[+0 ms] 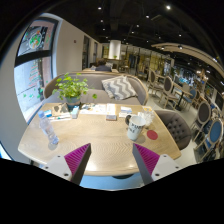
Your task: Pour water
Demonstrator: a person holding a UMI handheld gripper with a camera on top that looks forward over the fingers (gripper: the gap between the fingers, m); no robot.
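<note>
From the gripper view, the gripper [112, 160] is hovering above the near edge of a round wooden table [100, 140], its two fingers spread wide and gripping nothing; the pink pads [76, 155] are facing each other across an empty gap, with only bare tabletop showing between them.

Beyond the fingers and off toward the left one, a clear plastic bottle [48, 132] is standing on the table, tilted in this wide view. It looks like the water container, though how much it is holding cannot be told. Across the table, beyond the right finger, a white cup [136, 127] is sitting near the table's far right rim, with something reddish poking out of it that is too small to identify. The bottle and the cup are standing well apart, with open wood lying between them.

Farther back, a potted green plant [72, 88] is standing at the table's far left side, and a flat dark object [112, 116], perhaps a phone, is lying near the far middle. Nothing is sitting directly between the fingers and the bottle.

Behind the table, a grey sofa [100, 88] is carrying a zigzag-patterned cushion [119, 87]. A grey armchair [176, 126] is crowding the table's right side. A poster [37, 40] is hanging on the left wall.
</note>
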